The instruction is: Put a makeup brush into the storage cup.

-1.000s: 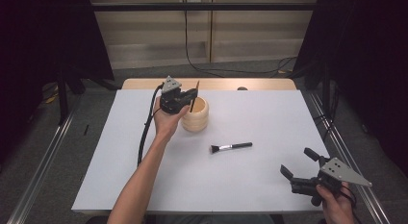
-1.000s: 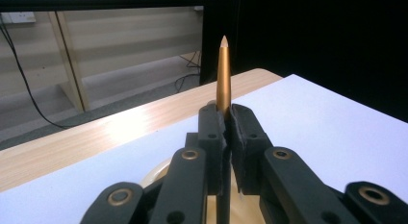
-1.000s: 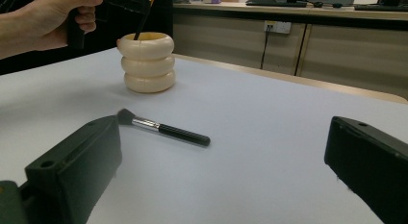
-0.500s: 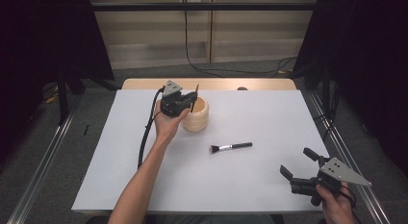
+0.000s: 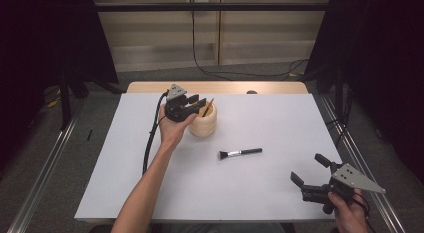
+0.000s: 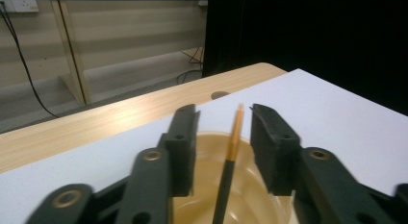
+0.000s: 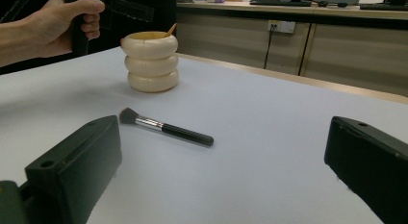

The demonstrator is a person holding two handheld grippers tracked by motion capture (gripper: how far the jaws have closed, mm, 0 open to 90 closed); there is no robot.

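- Hovering over the cream holder (image 5: 203, 121) at the far left of the white mat (image 5: 280, 193), the left gripper (image 5: 192, 104) is standing with its jaws apart; they have just been opening.
- Standing between those jaws without touching the pads is the gold-and-black stick (image 6: 231, 156), its lower end resting inside the holder.
- Lying near the mat's middle, to the right of the holder, is a black makeup brush (image 5: 240, 153).
- Waiting at the near right corner, the right gripper (image 5: 311, 171) is holding its jaws wide apart with nothing between them.
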